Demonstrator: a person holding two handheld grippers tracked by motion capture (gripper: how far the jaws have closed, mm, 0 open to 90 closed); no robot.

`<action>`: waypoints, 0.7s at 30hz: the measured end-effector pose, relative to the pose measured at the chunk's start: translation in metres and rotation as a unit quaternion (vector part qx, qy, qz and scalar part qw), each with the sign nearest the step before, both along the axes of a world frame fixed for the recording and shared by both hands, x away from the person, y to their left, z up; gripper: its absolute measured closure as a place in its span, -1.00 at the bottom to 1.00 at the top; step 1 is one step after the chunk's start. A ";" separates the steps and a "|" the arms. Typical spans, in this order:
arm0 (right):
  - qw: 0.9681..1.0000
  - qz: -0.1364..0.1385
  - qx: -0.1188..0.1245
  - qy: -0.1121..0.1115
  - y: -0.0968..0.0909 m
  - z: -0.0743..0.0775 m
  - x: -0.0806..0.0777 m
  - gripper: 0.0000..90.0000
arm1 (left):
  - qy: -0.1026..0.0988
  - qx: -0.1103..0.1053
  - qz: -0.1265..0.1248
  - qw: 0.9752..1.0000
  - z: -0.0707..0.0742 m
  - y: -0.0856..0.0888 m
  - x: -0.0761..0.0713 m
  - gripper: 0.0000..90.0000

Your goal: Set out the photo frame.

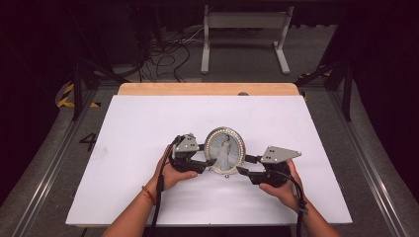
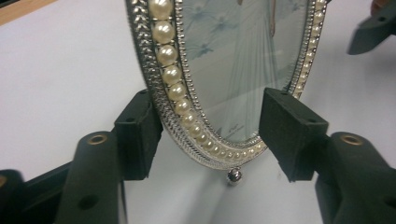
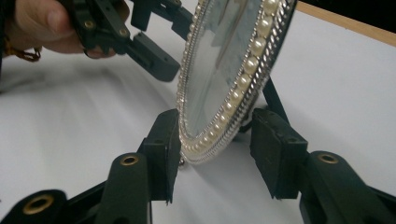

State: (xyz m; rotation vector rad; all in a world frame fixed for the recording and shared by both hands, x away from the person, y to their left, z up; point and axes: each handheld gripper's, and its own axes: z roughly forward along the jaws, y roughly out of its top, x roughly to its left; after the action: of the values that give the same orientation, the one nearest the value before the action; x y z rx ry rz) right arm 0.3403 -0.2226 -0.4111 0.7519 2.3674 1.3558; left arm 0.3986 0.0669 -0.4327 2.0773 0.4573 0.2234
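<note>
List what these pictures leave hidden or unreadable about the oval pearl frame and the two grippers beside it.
- Photo frame, top: cut off by the upper edge in both gripper views.
- Its back stand: hidden behind the frame in the high view; a dark strut partly shows in the right gripper view.
- Left gripper and right gripper: whether the pads press the rim is uncertain; a gap shows on one side of each.
- The picture's details: too small in the high view.

Bright tabletop, dark surroundings, soft close-ups.
</note>
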 end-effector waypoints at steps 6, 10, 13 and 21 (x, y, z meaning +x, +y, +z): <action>1.000 -0.025 0.019 -0.001 0.001 -0.002 0.003 0.54 | 0.005 0.003 0.004 1.000 0.000 0.005 0.001 0.10; 0.999 -0.034 0.037 0.012 -0.002 -0.003 0.008 0.65 | 0.003 0.014 0.005 1.000 0.002 0.006 0.000 0.29; 0.998 -0.035 0.040 0.016 -0.002 -0.003 0.009 0.66 | -0.001 0.024 0.008 1.000 0.002 0.007 -0.001 0.38; 0.998 -0.042 0.040 0.018 -0.001 -0.004 0.012 0.66 | 0.005 0.033 0.005 0.999 0.004 0.009 -0.004 0.44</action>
State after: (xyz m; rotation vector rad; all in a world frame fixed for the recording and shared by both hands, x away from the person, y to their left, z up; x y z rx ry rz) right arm 0.3527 -0.2234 -0.4150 0.8952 2.2916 1.4194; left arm 0.3947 0.0757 -0.4290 2.1425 0.4718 0.2373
